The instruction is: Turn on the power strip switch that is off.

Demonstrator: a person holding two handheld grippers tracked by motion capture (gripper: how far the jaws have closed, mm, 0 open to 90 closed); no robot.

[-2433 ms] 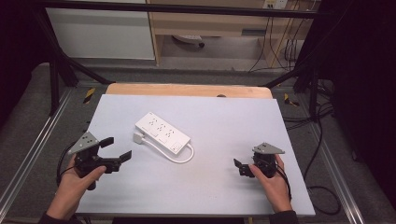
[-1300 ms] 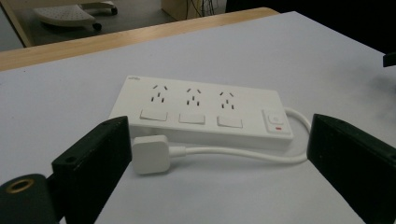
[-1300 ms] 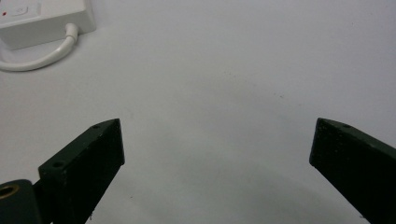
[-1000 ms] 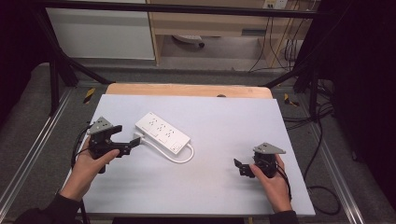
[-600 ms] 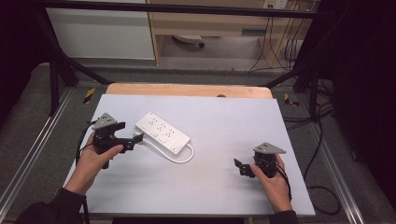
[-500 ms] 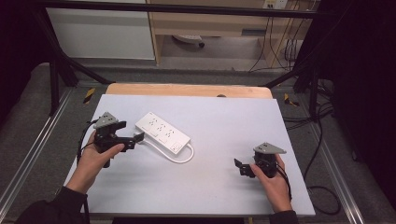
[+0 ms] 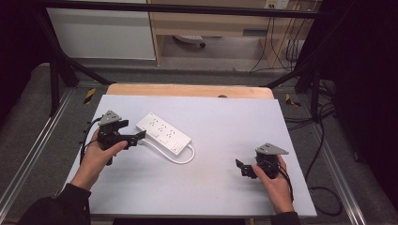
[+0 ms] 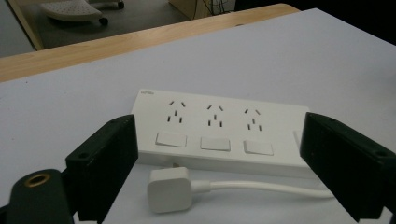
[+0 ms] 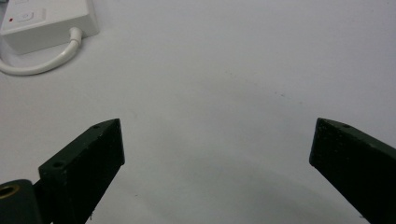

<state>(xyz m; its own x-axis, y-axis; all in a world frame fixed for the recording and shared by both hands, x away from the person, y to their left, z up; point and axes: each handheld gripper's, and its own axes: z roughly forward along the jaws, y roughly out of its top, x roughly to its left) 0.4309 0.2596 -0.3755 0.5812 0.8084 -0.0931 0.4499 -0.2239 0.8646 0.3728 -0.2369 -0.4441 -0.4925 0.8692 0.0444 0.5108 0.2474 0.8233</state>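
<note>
I've got the pale grey table top filling my high view, with a wooden edge along its far side. Beyond it stands a wooden cabinet, and cables trail over the floor on the right.

You are working in a lab-style recording rig. A black metal frame rises beyond your left tool, loose cables hang past the surface's far edge, and plain cabinets stand on a grey floor behind.
</note>
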